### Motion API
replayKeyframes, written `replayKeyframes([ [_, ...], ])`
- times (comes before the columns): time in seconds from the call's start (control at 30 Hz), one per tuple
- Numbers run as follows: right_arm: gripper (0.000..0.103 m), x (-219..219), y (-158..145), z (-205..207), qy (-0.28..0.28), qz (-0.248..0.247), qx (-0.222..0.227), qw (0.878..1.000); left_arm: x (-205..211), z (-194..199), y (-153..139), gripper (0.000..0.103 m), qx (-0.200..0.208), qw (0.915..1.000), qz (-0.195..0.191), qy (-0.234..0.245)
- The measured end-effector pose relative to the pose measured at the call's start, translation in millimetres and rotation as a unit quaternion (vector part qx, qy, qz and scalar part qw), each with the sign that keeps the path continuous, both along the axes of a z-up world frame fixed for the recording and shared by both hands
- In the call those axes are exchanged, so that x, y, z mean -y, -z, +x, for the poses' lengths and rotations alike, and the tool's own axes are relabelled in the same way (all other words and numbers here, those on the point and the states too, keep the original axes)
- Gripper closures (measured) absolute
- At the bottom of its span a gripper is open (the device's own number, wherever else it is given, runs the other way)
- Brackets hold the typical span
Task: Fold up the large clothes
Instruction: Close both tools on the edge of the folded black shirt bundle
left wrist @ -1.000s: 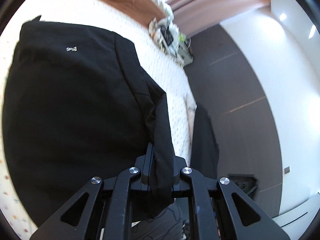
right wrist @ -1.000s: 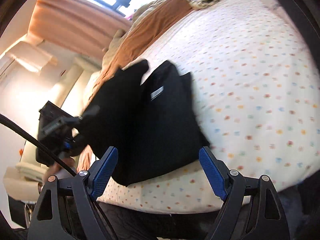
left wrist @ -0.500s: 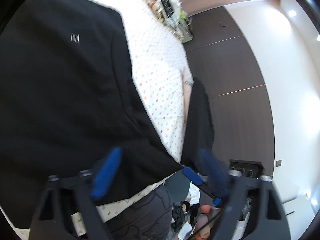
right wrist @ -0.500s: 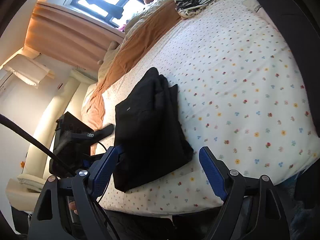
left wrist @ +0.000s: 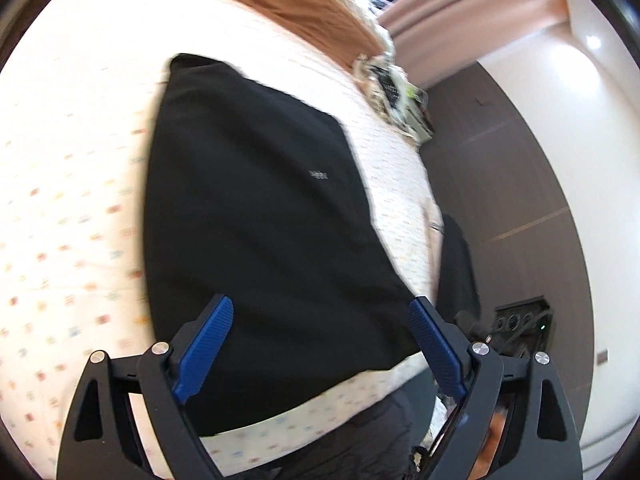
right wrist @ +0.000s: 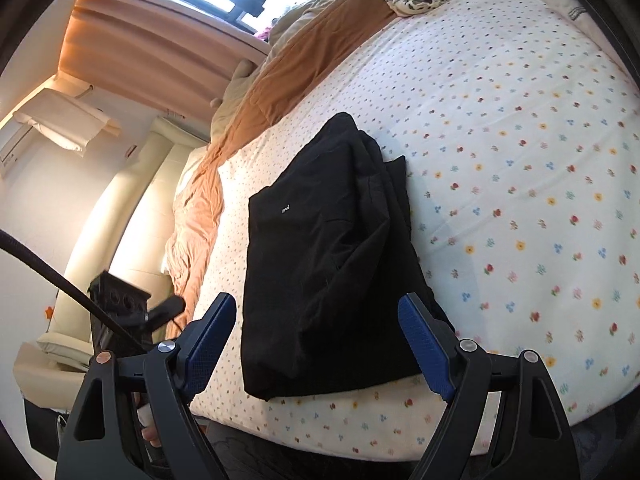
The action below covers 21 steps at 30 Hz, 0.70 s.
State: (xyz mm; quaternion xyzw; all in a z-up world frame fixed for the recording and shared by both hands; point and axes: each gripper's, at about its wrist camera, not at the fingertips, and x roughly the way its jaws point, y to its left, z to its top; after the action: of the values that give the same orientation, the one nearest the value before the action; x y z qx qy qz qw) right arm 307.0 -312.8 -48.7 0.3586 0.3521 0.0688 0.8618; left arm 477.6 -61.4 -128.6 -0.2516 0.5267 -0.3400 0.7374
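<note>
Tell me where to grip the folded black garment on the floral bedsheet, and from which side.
Take the folded black garment at its near corner by the bed's front edge, coming in low from that edge. There the layers stack into a thick bundle that overhangs nothing, so one jaw should probably slide under against the floral bedsheet. Both the left gripper and right gripper are open, holding nothing.

The black garment (right wrist: 328, 256) lies folded into a thick rectangle near the floral bed's (right wrist: 520, 160) edge.
</note>
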Motion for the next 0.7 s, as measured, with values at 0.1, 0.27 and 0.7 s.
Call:
replayKeyframes([
  [0.1,0.023,-3,6,13,0.001,-0.011,-0.014,1.000,-14,-4,15,0.012,-0.014,0.9996,0.013,-0.019],
  [0.27,0.090,-2,22,22,0.010,-0.012,-0.029,0.999,-24,-11,45,0.013,-0.047,0.9983,0.027,-0.023],
  [0.7,0.103,24,82,-13,0.051,0.029,-0.063,0.996,1,-15,75,0.026,-0.081,0.9961,0.032,-0.013],
])
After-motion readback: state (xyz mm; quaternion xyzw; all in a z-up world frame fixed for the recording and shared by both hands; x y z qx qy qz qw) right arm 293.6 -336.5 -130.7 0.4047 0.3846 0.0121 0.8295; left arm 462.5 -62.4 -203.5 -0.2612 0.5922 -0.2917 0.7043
